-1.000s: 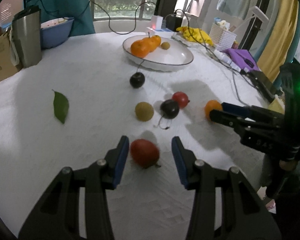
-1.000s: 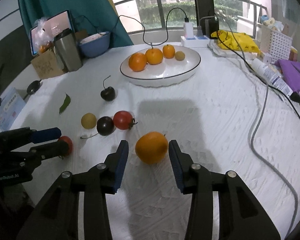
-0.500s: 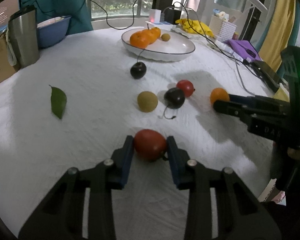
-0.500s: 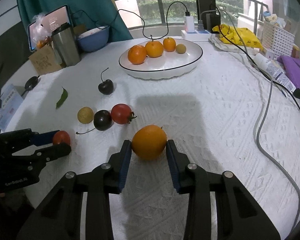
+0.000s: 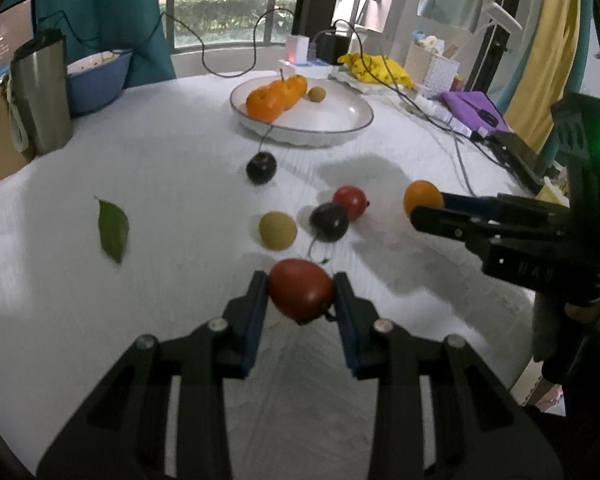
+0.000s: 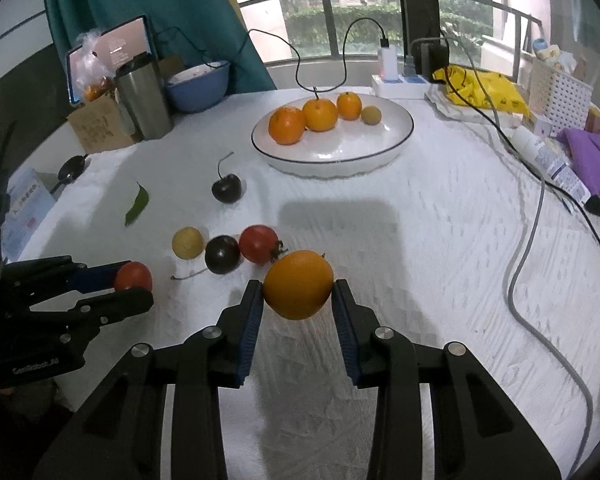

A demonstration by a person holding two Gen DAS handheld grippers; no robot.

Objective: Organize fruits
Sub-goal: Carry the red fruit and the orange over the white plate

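Left claw (image 5: 301, 292): clenched on a red tomato (image 5: 300, 294), one pad on each flank. Its jaws had just been closing, with the tomato between them.
Right claw (image 6: 298, 298): clenched on an orange (image 6: 299, 284), pads on its two sides. Its jaws too had just been closing around the fruit.
Tomato's place: low centre of the left view, at 6 o'clock from the plate (image 5: 340, 128), on or just above the white bench (image 5: 160, 200); I could not tell if it had left the cloth.
Orange's place: low centre of the right view, at 6 o'clock from the plate, just at 4 o'clock of a second tomato (image 6: 259, 244).
Loose fruit: a dark cherry (image 5: 329, 222) touching the second tomato, a yellow fruit (image 5: 278, 230) just beside it at 9 o'clock, another cherry (image 5: 261, 168) nearer the plate.
Plate: held three oranges and one small yellow fruit along its far-left side; the near and right parts were bare.
Step in hand, as I judged it: lift both fruits and carry them to the plate.
Doing it well: keep the squeeze gentle on the soft tomato, rise straight up before travelling, pass over the loose fruit and the cherry stems, and set down on the bare part of the plate.
Tomato's axis: slightly oval, long axis lying across the claw from 10 to 4 o'clock, stem end towards 5 o'clock.
Orange's axis: nearly round, no clear long axis; a stem nub showed at 1 o'clock.
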